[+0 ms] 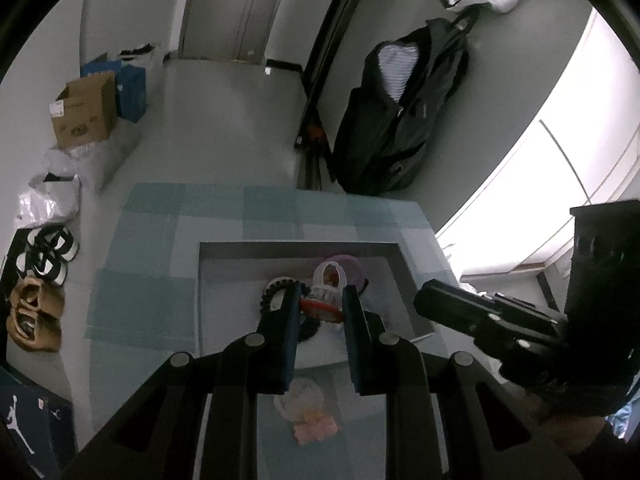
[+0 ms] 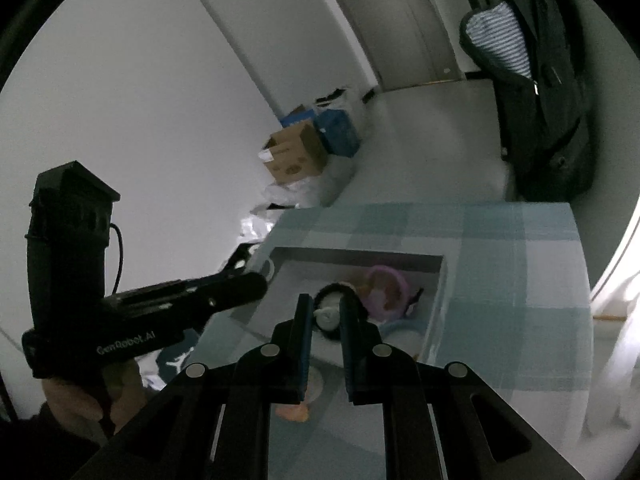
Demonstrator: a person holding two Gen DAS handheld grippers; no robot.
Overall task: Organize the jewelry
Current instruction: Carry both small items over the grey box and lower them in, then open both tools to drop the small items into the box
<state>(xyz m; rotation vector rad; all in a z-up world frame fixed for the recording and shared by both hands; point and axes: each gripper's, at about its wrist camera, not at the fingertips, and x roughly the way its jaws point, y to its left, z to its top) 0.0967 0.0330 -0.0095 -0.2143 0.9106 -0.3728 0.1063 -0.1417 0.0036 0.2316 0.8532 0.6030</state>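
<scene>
A dim room with pale walls and a grey floor holds a counter (image 1: 152,240) covered in a blue-green checked cloth, and on it sits a shallow grey tray (image 1: 296,250) where the jewelry is being gathered. The left gripper (image 1: 322,306) hovers over the tray with its jaws spread, nothing pinched between them; directly ahead in the gap lie a red-and-white piece (image 1: 320,309) and, just beyond it, a clear ring-shaped piece (image 1: 329,280). To the left of those jaws a black beaded bracelet (image 1: 276,294) curls on the tray floor, and farther ahead a purple bangle (image 1: 348,266) rests near the back wall. The right gripper (image 2: 325,314) also stands with jaws apart and empty, aimed down at a pale round item (image 2: 326,317) and a black beaded loop around it, with the purple bangle ahead and to the right and a light blue ring (image 2: 404,326) just to the right. Below both sets of jaws, outside the tray on the near counter, lies a pinkish-orange piece (image 1: 314,426), seemingly not yet put away. The tray's walls likely keep the small pieces from scattering. Beyond, a cardboard box (image 1: 86,110) sits on the floor to the left and a dark jacket (image 1: 400,112) hangs ahead to the right.
</scene>
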